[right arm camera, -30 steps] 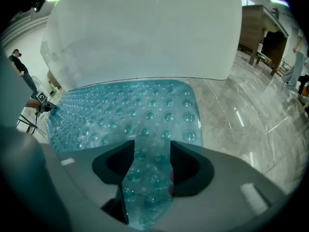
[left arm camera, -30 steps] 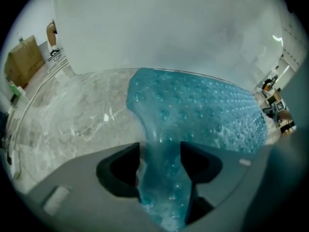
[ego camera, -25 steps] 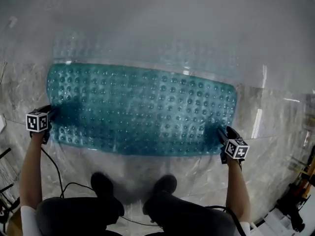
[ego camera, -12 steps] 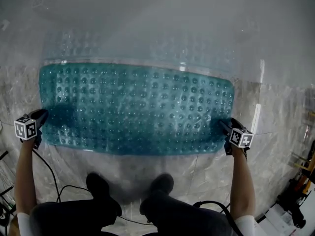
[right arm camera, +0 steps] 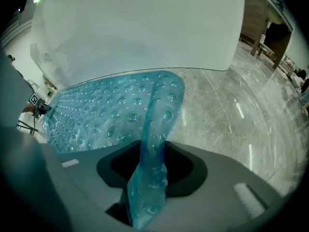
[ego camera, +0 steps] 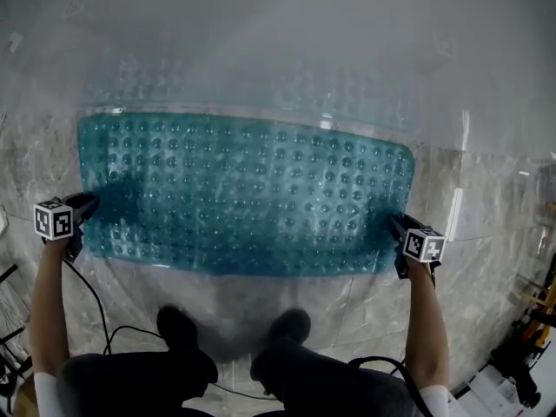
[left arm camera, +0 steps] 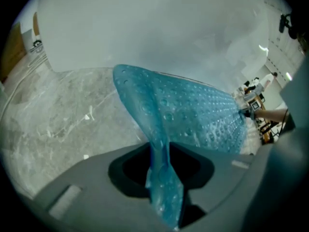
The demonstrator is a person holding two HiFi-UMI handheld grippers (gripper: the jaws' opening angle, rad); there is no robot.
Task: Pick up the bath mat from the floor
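Note:
The bath mat (ego camera: 243,194) is a translucent teal sheet with rows of bumps. It is held up off the floor, stretched wide between both grippers. My left gripper (ego camera: 84,205) pinches its left edge; in the left gripper view the mat (left arm camera: 193,115) runs between the jaws of that gripper (left arm camera: 159,163), which are easing open. My right gripper (ego camera: 393,226) grips the right edge; in the right gripper view a fold of the mat (right arm camera: 106,115) is clamped in that gripper (right arm camera: 152,166), whose jaws are closing on it.
Glossy marble floor (ego camera: 486,198) lies below and a white wall (ego camera: 278,33) rises just behind the mat. The person's two dark shoes (ego camera: 178,324) (ego camera: 291,324) stand under the mat's near edge. A black cable (ego camera: 95,294) trails at the left. Clutter (ego camera: 521,354) sits at the lower right.
The left gripper swung outward to the left with the mat's edge, then came partway back. The right gripper rose slightly. The mat stays held between both.

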